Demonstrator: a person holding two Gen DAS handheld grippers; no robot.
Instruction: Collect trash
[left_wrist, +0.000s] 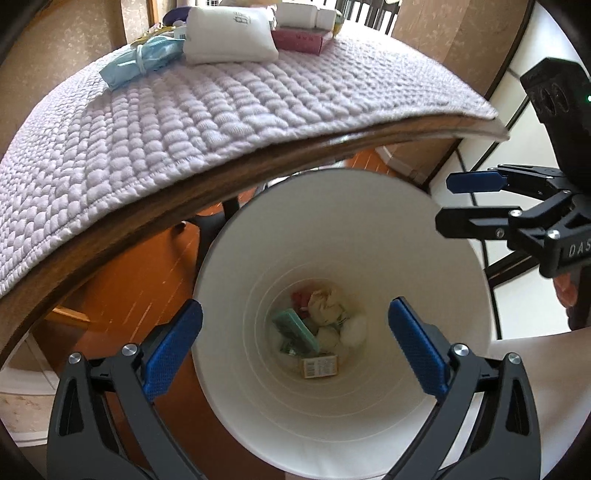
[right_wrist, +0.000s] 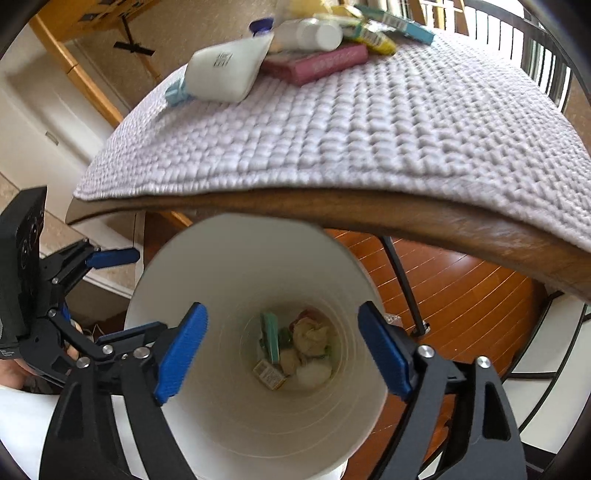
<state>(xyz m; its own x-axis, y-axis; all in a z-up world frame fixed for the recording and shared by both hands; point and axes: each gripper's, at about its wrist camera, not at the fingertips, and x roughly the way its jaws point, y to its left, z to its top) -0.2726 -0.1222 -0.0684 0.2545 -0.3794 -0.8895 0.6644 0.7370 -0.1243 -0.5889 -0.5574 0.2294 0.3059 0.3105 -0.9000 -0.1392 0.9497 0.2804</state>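
Below, in the left wrist view, a white trash bin (left_wrist: 343, 417) is seen standing on the wooden floor just beside the table (left_wrist: 258, 155), with the left hand-held gripper (left_wrist: 295, 345) held released above its mouth, nothing between its blue pads. Crumpled paper (left_wrist: 327, 301), a teal box (left_wrist: 295, 329) and a small yellow carton (left_wrist: 320, 367) are shown lying at the bin's bottom. A blue face mask (left_wrist: 142, 61), a white pouch (left_wrist: 229, 35) and a pink box (left_wrist: 301, 40) are left on the quilted lilac cloth (left_wrist: 184, 122).

In the right wrist view, the right hand-held gripper (right_wrist: 282, 354) is likewise pictured spread and unladen over the same bin (right_wrist: 240, 424), the left one (right_wrist: 122, 295) being seen beside it.
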